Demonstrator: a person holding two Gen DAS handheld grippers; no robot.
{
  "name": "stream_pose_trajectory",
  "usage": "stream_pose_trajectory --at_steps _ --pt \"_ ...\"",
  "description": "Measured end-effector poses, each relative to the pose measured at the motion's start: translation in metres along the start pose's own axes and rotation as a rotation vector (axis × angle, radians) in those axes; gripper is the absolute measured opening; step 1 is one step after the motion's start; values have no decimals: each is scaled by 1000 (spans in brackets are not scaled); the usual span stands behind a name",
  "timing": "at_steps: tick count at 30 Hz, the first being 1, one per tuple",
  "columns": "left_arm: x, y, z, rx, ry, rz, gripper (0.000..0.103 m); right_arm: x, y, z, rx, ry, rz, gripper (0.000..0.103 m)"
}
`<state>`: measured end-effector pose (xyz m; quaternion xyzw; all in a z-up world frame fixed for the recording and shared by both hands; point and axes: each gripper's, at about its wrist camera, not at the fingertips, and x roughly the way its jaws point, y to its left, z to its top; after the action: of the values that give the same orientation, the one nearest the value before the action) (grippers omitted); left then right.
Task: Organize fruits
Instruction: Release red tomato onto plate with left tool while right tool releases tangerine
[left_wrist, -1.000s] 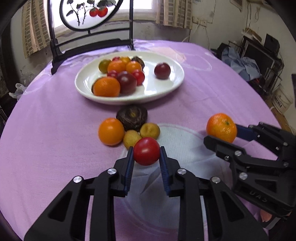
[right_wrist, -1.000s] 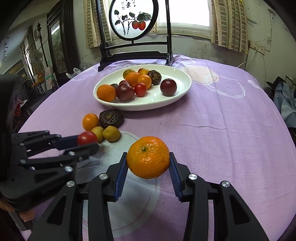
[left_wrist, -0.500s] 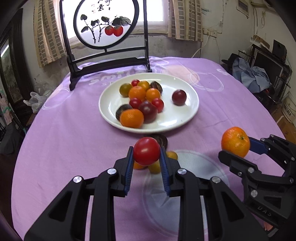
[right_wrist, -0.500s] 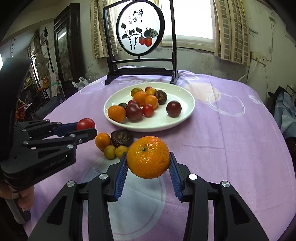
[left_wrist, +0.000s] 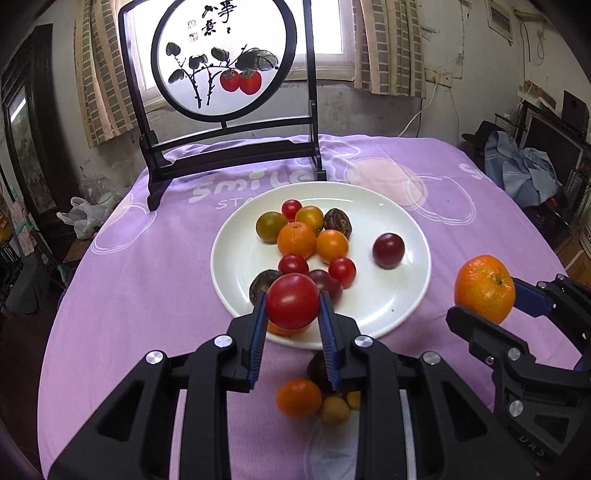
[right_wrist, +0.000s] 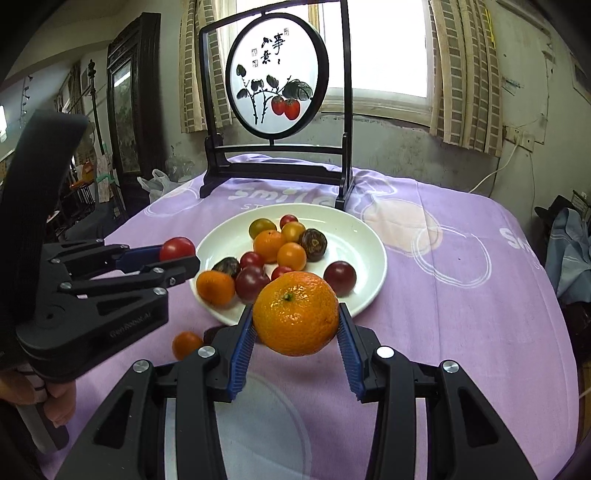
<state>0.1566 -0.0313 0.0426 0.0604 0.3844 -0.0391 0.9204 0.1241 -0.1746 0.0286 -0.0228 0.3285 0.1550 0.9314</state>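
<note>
The left gripper (left_wrist: 292, 314) is clamped on a red tomato (left_wrist: 292, 301), held in the air over the near rim of the white plate (left_wrist: 413, 295). The right gripper (right_wrist: 295, 332) grips an orange (right_wrist: 296, 313), also aloft (just short of the rim). The plate lies straight ahead of both; the left looks nearer.
</note>
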Motion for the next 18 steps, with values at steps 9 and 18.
stream_pose_trajectory --at_steps 9,18 --pt "41 9 20 -43 34 12 27 35 -2 12 -8 31 3 44" --pt "83 14 38 -78 85 21 27 79 -6 13 14 96 2 44"
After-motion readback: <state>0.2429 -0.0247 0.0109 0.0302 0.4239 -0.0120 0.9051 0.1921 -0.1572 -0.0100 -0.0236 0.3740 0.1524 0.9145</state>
